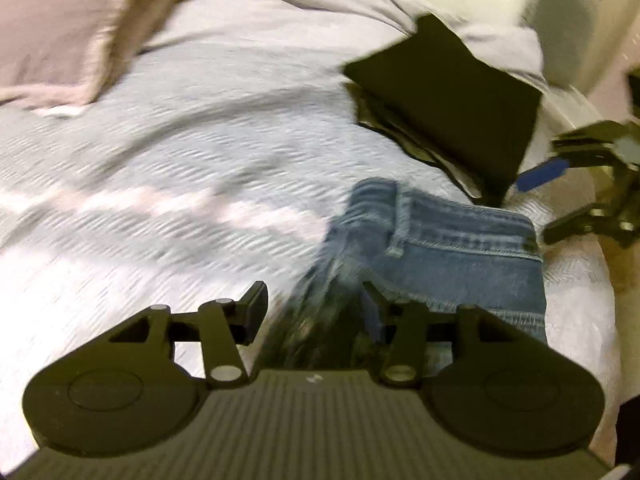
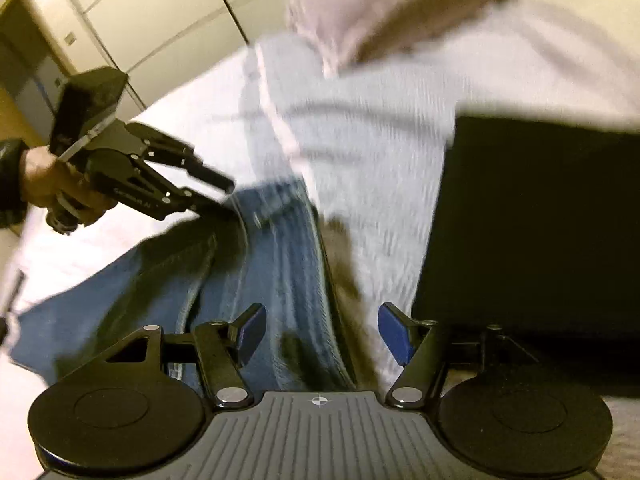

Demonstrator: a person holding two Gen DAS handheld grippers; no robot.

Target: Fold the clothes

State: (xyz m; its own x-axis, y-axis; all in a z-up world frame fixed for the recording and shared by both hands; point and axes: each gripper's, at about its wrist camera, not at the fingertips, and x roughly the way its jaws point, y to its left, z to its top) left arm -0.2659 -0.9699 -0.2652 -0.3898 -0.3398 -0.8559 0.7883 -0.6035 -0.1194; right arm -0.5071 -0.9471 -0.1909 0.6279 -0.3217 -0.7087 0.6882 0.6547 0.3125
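1. A bed (image 1: 180,128) with a pale textured cover carries blue jeans (image 1: 448,248), folded, lying near its edge.
2. Just beyond the jeans sits a folded black garment (image 1: 452,108); a pinkish pillow (image 1: 60,28) lies at the far side.
3. The left gripper (image 1: 312,312) hovers over the jeans' edge, jaws apart, nothing clamped; a hand (image 2: 44,182) holds it.
4. The right gripper (image 2: 322,334) is above the jeans beside the black garment, jaws wide apart and empty.
5. Both views are blurred.
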